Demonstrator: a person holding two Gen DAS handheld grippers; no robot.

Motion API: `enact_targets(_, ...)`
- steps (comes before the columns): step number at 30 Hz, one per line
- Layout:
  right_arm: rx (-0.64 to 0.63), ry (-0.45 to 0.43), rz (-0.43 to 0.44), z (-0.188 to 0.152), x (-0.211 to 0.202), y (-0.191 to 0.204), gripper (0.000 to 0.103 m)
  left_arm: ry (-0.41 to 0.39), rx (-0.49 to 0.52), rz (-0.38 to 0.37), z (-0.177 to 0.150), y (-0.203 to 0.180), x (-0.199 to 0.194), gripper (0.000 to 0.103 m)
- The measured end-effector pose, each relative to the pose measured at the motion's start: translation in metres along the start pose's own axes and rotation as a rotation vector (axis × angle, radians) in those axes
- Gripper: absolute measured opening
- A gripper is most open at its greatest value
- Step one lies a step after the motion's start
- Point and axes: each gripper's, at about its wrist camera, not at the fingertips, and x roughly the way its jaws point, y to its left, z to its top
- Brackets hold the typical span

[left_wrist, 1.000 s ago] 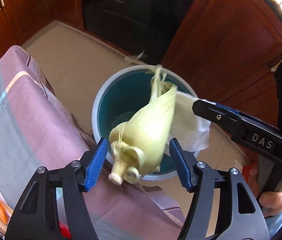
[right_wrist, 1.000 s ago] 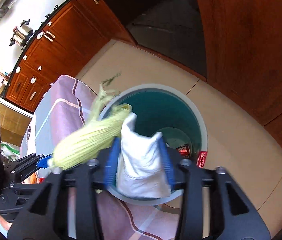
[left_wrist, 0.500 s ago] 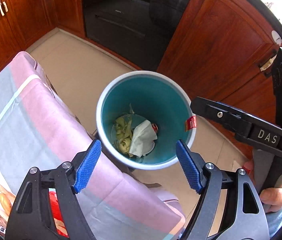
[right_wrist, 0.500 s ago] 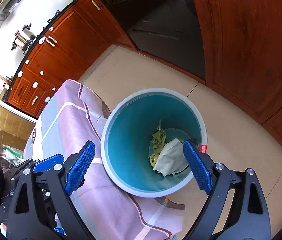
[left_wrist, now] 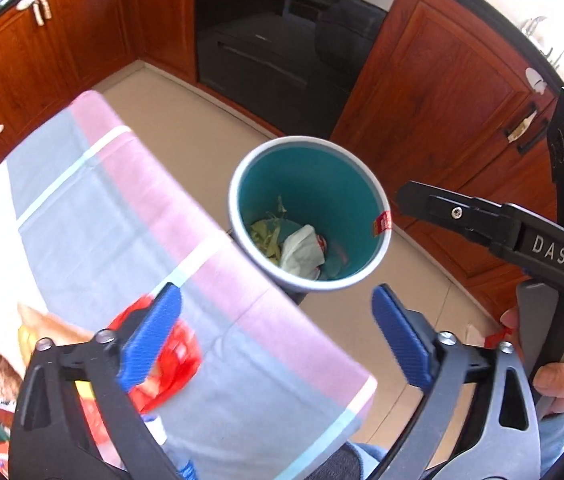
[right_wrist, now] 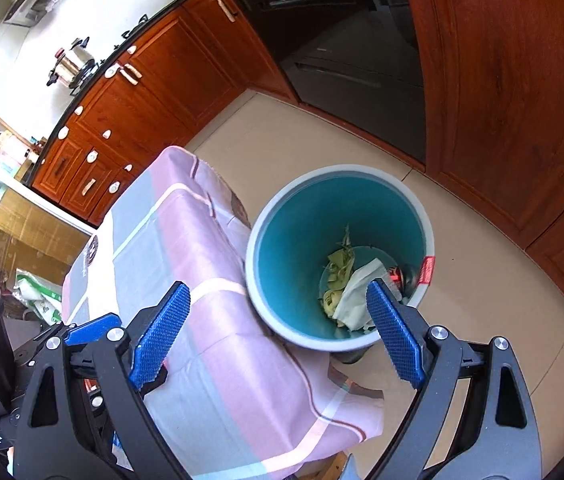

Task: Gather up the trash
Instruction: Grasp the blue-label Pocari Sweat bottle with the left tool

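Both the left gripper (left_wrist: 276, 334) and the right gripper (right_wrist: 278, 330) have just been opening and now stand wide with nothing between the fingers. The corn husk (right_wrist: 336, 276) and the white tissue (right_wrist: 356, 296) lie at the bottom of the teal bin (right_wrist: 362, 184). The next trash, a red wrapper (left_wrist: 170, 356), lies on the cloth-covered surface (left_wrist: 122, 216) near the left fingers, so I judge the left hand is the nearer one.

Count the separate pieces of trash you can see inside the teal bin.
3. Pale green corn husks lie at the bottom's left, a crumpled white tissue beside them, and a red-marked can at the right. More could be hidden underneath inside the bin.
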Motion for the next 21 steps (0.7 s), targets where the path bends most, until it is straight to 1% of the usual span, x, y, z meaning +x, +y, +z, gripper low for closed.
enact_targets(3, -0.031, 0.004, 0.009, -0.011, -0.009, 0.015, 0.086, -0.013, 0.002, 0.019, -0.016, 0.009, -0.017, 0.097)
enact_targets(5, -0.050, 0.007, 0.019, -0.019, -0.015, 0.025, 0.091, -0.021, 0.003, 0.028, -0.030, 0.016, -0.030, 0.097)
enact_targets(6, -0.060, 0.003, 0.023, -0.023, -0.018, 0.029, 0.092, -0.023, 0.000, 0.032, -0.037, 0.020, -0.035, 0.097)
enact_targets(10, -0.101, 0.008, 0.037, -0.041, -0.026, 0.047, 0.092, -0.034, 0.007, 0.041, -0.067, 0.035, -0.053, 0.098)
enact_targets(14, -0.135, 0.025, 0.047, -0.056, -0.029, 0.063, 0.092, -0.036, 0.027, 0.068, -0.100, 0.045, -0.067, 0.098)
enact_targets(18, -0.169, 0.054, 0.054, -0.071, -0.028, 0.080, 0.092, 0.003, 0.042, 0.057, -0.129, 0.048, -0.070, 0.098)
enact_targets(19, -0.178, 0.060, 0.055, -0.076, -0.028, 0.083, 0.092, 0.017, 0.048, 0.067, -0.136, 0.048, -0.070, 0.098)
enact_targets(21, -0.194, 0.071, 0.060, -0.084, -0.027, 0.089, 0.092, 0.038, 0.048, 0.112, -0.149, 0.048, -0.069, 0.098)
